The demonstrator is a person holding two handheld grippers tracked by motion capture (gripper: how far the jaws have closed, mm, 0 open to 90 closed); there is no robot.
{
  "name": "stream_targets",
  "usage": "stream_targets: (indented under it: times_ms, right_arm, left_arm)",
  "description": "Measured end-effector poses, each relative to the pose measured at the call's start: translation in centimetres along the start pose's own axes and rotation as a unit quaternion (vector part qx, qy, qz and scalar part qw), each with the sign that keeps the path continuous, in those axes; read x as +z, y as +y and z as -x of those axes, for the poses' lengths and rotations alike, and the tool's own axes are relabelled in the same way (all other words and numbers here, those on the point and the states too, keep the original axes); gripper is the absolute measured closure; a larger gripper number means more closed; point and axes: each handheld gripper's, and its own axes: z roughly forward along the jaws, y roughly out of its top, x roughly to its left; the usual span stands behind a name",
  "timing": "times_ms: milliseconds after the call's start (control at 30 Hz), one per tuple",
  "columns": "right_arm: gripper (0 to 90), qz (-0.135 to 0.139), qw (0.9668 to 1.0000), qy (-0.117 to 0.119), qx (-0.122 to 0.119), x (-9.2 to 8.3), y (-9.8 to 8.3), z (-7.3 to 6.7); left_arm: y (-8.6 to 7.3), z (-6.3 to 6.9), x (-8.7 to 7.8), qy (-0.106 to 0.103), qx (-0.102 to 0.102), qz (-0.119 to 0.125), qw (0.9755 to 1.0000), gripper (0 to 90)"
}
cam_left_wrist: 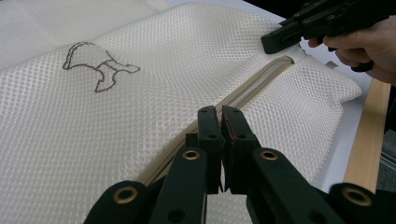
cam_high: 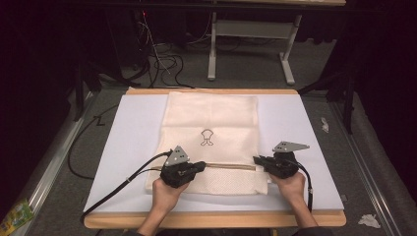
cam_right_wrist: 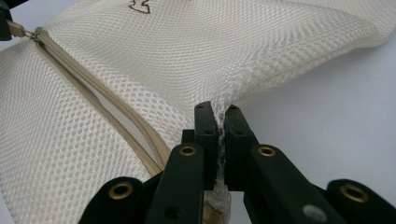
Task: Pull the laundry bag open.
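A cream mesh bag (cam_high: 211, 113) with a small dark outline figure (cam_high: 207, 137) lies flat on the white board (cam_high: 133, 147). A tan zipper (cam_high: 231, 166) runs across the bag near its front edge. My left gripper (cam_high: 201, 166) sits at the zipper's left end with its jaws shut (cam_left_wrist: 220, 116). In the right gripper view the tan zipper pull (cam_right_wrist: 16, 29) is held in its tip. My right gripper (cam_high: 256, 160) is at the zipper's right end, shut on a pinch of the bag's mesh (cam_right_wrist: 219, 114). The zipper (cam_right_wrist: 107, 100) looks parted along its length.
The white board rests on a wooden table whose edge (cam_high: 211, 219) runs along the front. Black cables (cam_high: 118, 184) trail off the left side. Beyond the table stand a grey frame's legs (cam_high: 212, 54) and floor cables (cam_high: 164, 64). Crumpled paper (cam_high: 369, 221) lies on the floor at right.
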Motion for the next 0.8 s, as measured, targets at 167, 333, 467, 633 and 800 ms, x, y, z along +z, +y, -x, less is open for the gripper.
stream_targets:
  times_ms: [167, 333, 467, 633, 800]
  right_arm:
    - [88.1, 0.002, 1.0, 0.0, 0.001, 0.03, 0.15, -0.01]
    - [88.1, 0.005, 1.0, -0.002, 0.002, -0.21, 0.44, 0.13]
    - [88.1, 0.0, 1.0, -0.005, -0.001, -0.12, 0.15, 0.11]
    - [88.1, 0.002, 1.0, -0.002, 0.005, -0.01, 0.16, 0.24]
    - [88.1, 0.001, 1.0, -0.004, 0.005, -0.09, 0.39, 0.43]
  left_arm:
    - [-0.04, -0.06, 0.0, -0.001, 0.004, 0.0, 1.0, 87.2]
    - [-0.54, 0.1, 0.15, -0.001, 0.009, -0.004, 1.0, 87.2]
    - [-0.37, -0.35, -0.29, 0.001, 0.002, 0.003, 1.0, 87.2]
    - [-0.54, -0.38, -0.51, 0.003, -0.002, 0.006, 1.0, 87.2]
    - [-0.7, -0.88, -0.82, 0.002, -0.006, 0.003, 1.0, 87.2]
